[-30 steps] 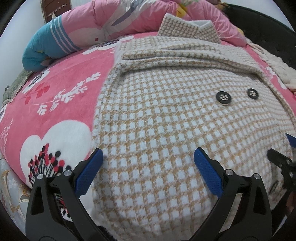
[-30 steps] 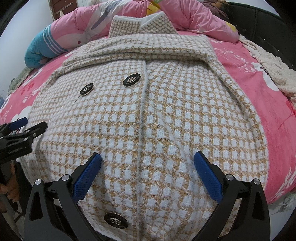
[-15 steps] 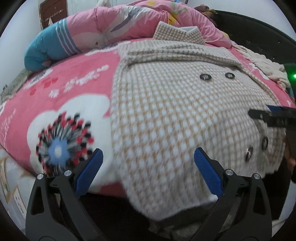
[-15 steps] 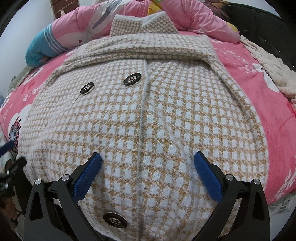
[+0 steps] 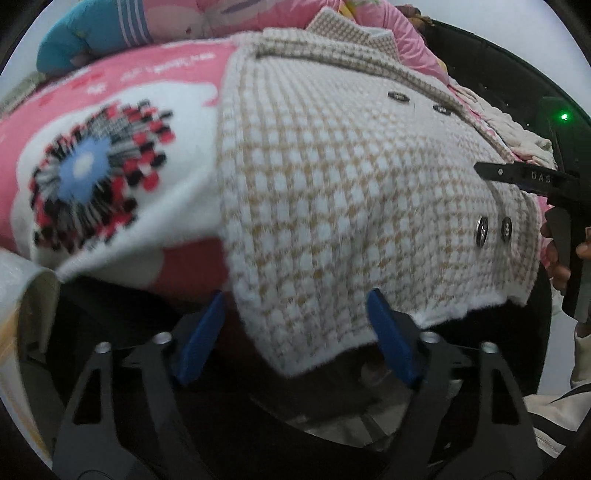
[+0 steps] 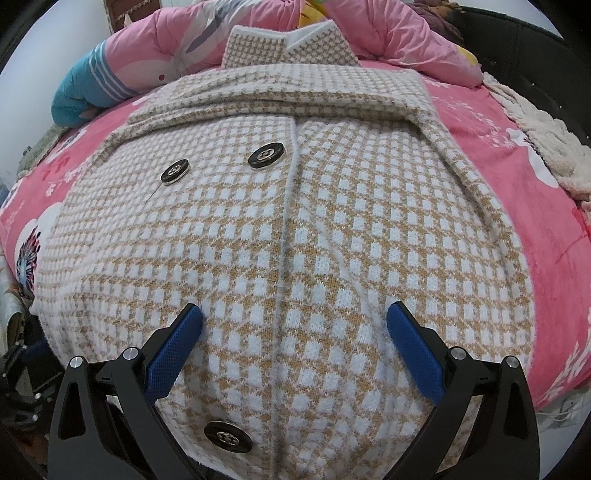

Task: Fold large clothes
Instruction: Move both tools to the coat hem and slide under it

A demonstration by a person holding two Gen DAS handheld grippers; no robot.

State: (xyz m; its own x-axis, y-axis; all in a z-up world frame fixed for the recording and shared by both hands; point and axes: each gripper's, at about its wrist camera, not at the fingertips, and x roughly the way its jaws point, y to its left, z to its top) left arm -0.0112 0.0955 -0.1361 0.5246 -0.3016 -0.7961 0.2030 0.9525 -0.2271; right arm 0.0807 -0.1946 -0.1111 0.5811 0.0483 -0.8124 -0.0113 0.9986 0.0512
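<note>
Houndstooth coat (image 6: 295, 229) lies face up and flat on the pink floral blanket (image 6: 491, 147), collar at 12 o'clock toward the pink quilt (image 6: 388, 33), hem hanging over the bed edge at 6 o'clock. Change since a second ago: the left gripper (image 5: 295, 332) has dropped from over the coat's body to the hem corner, which now hangs between its blue pads; its jaws have just been closing but stand apart, pads not yet pressing the cloth. Judgement: this sets up a grip on the left hem corner for the first bottom-to-collar fold. The right gripper (image 6: 295, 332) has held position over the front placket, jaws wide apart, nothing clamped, lowest button (image 6: 228, 436) near 7 o'clock of its pads; from the left view its body shows at 3 o'clock with the person's fingers on it. Hard to make out: the left view is motion-blurred; whether either pad touches the hem is unclear; the underside of the hem and the space below the bed are dark.
</note>
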